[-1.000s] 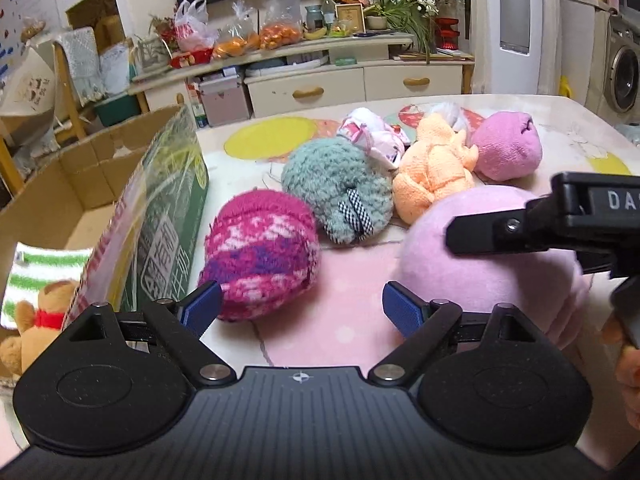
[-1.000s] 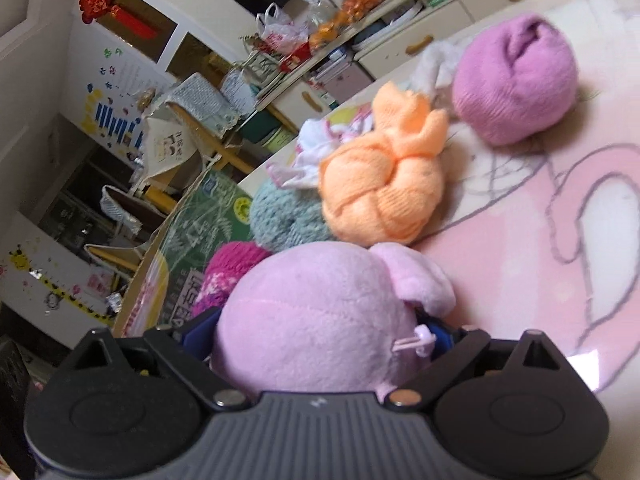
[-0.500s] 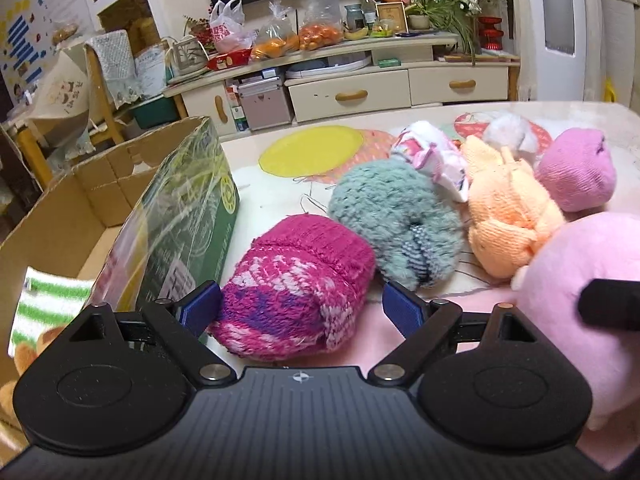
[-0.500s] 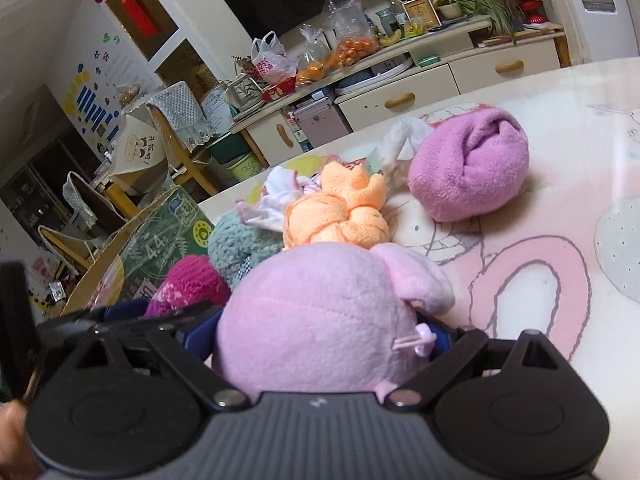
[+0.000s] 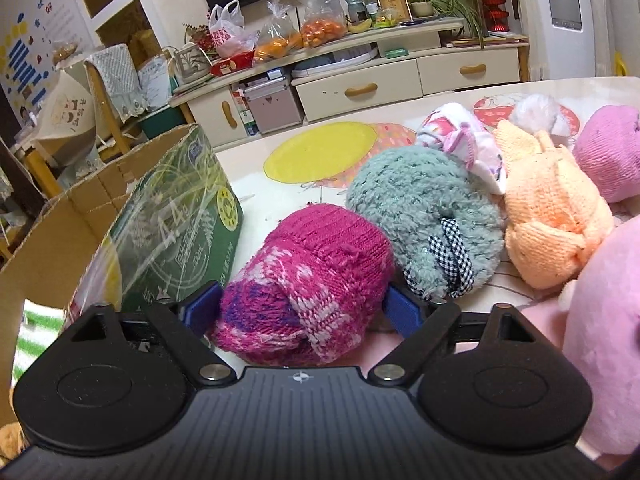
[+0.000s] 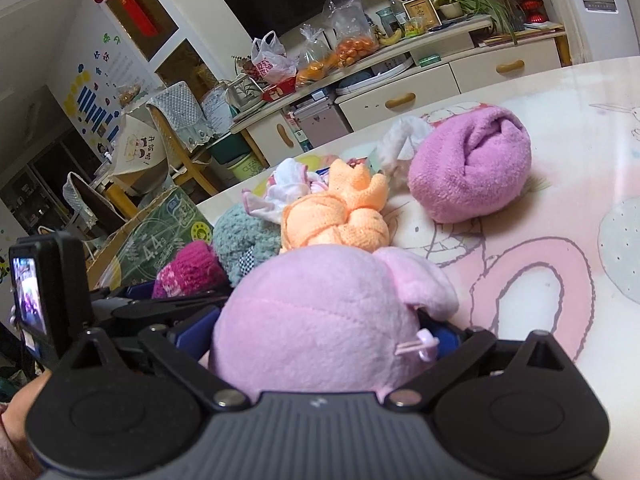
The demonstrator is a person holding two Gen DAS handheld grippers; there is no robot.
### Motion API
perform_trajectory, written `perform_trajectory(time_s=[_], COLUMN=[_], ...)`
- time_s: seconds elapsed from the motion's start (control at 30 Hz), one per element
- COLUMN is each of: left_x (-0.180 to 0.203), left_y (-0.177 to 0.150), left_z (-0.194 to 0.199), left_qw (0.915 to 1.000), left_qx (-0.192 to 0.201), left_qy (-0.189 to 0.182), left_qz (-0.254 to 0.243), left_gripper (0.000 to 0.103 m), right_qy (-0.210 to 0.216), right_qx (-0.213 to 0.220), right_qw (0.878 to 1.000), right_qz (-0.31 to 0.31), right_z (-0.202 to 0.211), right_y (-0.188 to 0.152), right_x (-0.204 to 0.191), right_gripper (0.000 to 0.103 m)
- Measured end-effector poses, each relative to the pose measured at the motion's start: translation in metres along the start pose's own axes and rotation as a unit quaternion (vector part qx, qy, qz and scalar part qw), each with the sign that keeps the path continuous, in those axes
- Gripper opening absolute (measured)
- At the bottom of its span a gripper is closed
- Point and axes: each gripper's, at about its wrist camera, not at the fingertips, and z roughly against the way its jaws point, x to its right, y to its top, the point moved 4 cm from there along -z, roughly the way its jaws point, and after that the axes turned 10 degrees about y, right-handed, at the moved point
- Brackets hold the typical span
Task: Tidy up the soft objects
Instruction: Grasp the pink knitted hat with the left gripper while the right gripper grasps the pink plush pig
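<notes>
In the left wrist view, my left gripper (image 5: 302, 306) stands open around a magenta knitted hat (image 5: 304, 276) that lies on the table; its blue pads flank the hat without squeezing it. Behind the hat lie a teal fuzzy bundle (image 5: 420, 212), an orange knitted bundle (image 5: 552, 216) and a purple rolled towel (image 5: 612, 152). In the right wrist view, my right gripper (image 6: 316, 334) has a pink plush toy (image 6: 316, 320) between its pads; the jaws are opening while the pads still touch it. The left gripper's body (image 6: 52, 288) shows at the left edge there.
An open cardboard box (image 5: 80, 216) with a green printed side stands left of the hat, holding a green-striped cloth (image 5: 36, 320). A white patterned cloth (image 5: 464, 140) lies behind the teal bundle. The table mat (image 6: 540, 280) lies bare on the right. A cabinet stands beyond the table's far edge.
My left gripper has moved forward so that the magenta hat now sits between its fingers. The right gripper has rolled towards level, still with the pink plush toy in its jaws.
</notes>
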Motion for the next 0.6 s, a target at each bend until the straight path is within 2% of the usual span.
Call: perform_trajectory(time_s=[0.17, 0.33, 0.6], left_x=[0.001, -0.001, -0.016], left_y=[-0.002, -0.006, -0.007], left_z=[0.005, 0.014, 0.024], left_qw=[1.0, 1.0, 0.996], left_qx=[0.005, 0.007, -0.023], left_qy=[0.006, 0.003, -0.055], left_qz=[0.001, 0.004, 0.066], left_gripper=[0.094, 0.09, 0.089], right_qy=[-0.003, -0.005, -0.026], right_qx=[-0.002, -0.001, 0.017], right_qw=[1.0, 1.0, 0.999], right_qz=[0.009, 0.013, 0.018], right_z=[-0.001, -0.004, -0.011], right_y=[0.001, 0.002, 0.003], right_x=[-0.003, -0.004, -0.009], right_gripper=[0.097, 0.095, 0.094])
